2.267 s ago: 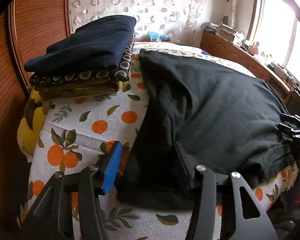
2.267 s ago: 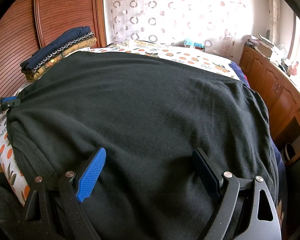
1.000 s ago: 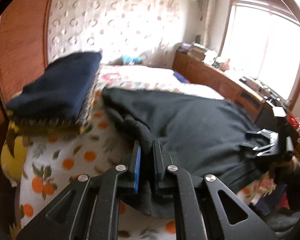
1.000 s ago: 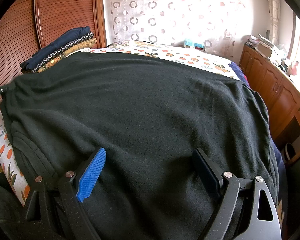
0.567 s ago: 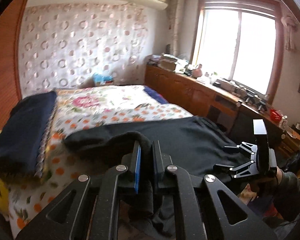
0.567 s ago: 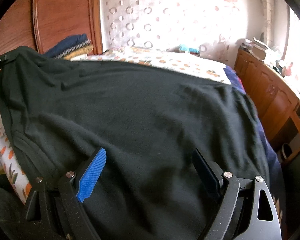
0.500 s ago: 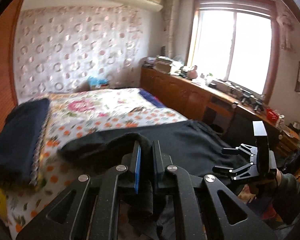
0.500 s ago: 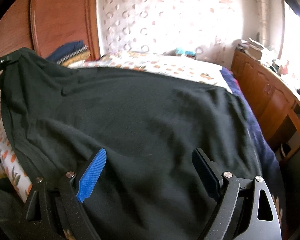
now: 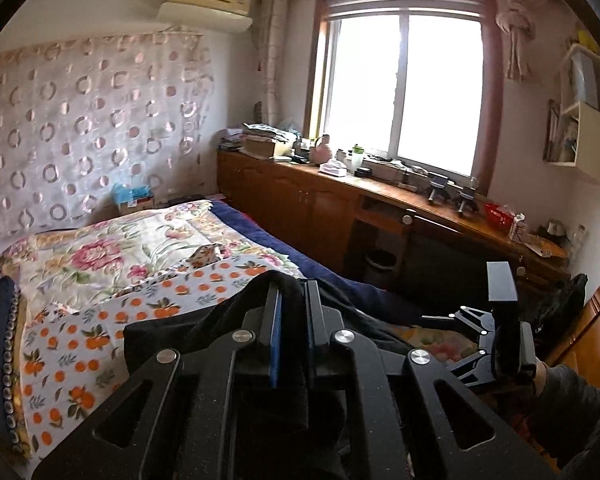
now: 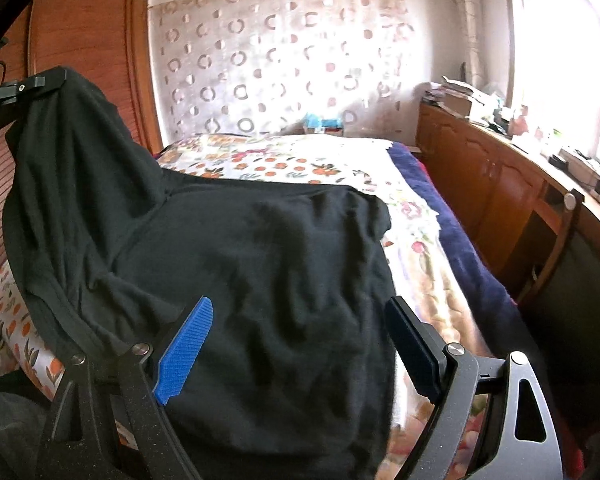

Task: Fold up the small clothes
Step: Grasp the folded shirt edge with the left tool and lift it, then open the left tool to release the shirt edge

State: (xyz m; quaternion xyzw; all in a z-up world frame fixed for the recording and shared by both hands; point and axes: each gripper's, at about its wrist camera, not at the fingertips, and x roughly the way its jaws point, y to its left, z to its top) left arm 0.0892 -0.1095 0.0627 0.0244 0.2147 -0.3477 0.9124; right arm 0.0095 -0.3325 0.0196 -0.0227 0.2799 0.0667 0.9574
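- Your left claw (image 9: 290, 332) is pinched almost shut on a fold of the black garment (image 10: 260, 280); in the left wrist view the dark cloth bunches between the blue pads and hangs below them.
- In the right wrist view that same left claw (image 10: 24, 88) sits high at the far left, and the cloth drapes down from it in a steep slope to the bed (image 10: 412, 216).
- Your right claw (image 10: 296, 344) stands wide apart, blue pad on one side and black pad on the other, with the garment spread under and between them; nothing is pinched, so it holds nothing.
- The rest of the garment lies flat across the near end of the bed, its far edge running crosswise over the orange-print sheet (image 9: 112, 320).
- The relation that matters: the lifted corner is up and to the left of the flat part, so a fold would likely carry it rightward, across toward your right claw.
- The right claw is the nearer one to the flat cloth; it looks placed to pin or catch that side.
- Watch the slack hanging off the left side of the bed; it may drag.
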